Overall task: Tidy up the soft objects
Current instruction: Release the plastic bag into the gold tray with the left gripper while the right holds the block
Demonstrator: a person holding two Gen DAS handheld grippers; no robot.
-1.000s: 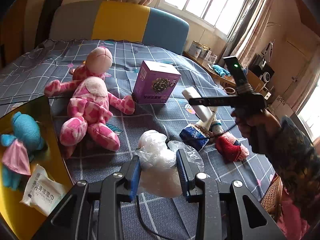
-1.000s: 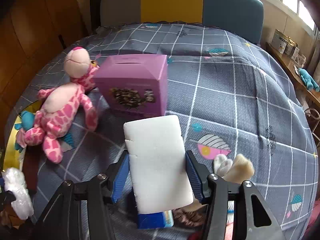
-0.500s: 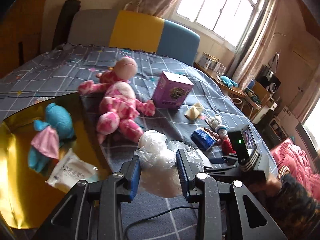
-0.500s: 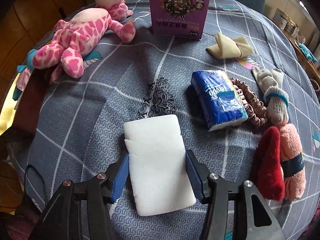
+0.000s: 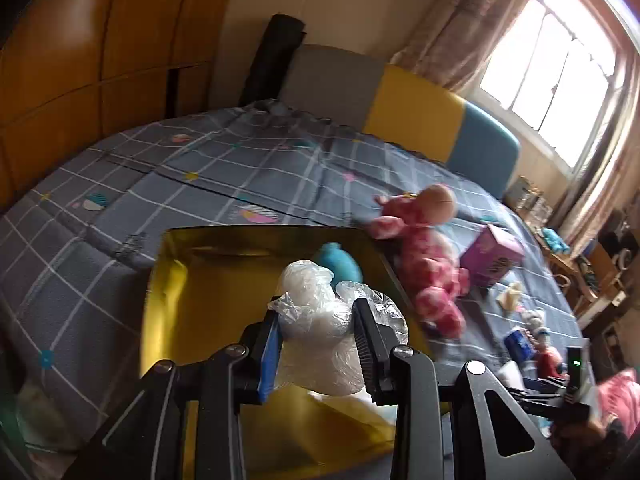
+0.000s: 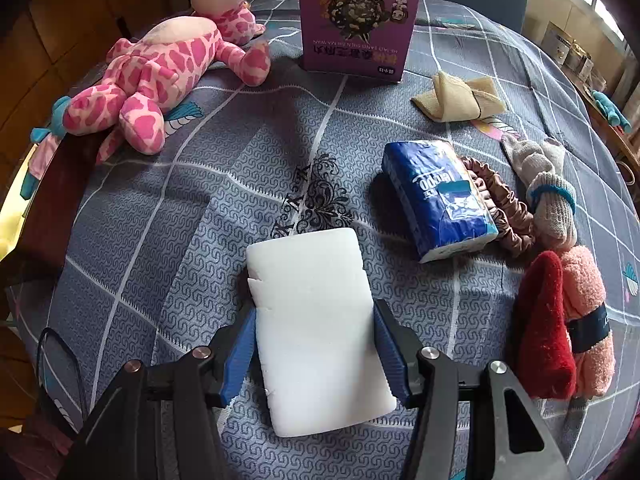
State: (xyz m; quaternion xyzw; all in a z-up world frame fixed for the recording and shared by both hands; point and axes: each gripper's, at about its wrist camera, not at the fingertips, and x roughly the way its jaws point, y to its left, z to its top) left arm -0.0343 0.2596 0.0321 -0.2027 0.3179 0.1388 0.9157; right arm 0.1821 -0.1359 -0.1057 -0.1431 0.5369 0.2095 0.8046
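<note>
My left gripper is shut on a crumpled clear plastic bag and hangs over the open yellow box. A blue plush toy lies inside the box, just beyond the bag. My right gripper points steeply down at the grey checked bedcover, its pads against both sides of a white foam block that rests low on the cover. A pink spotted plush lies at the far left by the box's edge.
A purple carton stands at the back. To the right lie a beige cloth, a blue tissue pack, a brown scrunchie, knit gloves and red and pink socks.
My left gripper swung left with the plastic bag, from above the bedcover to above the yellow box. My right gripper came down with the foam block to the cover, then held still.
</note>
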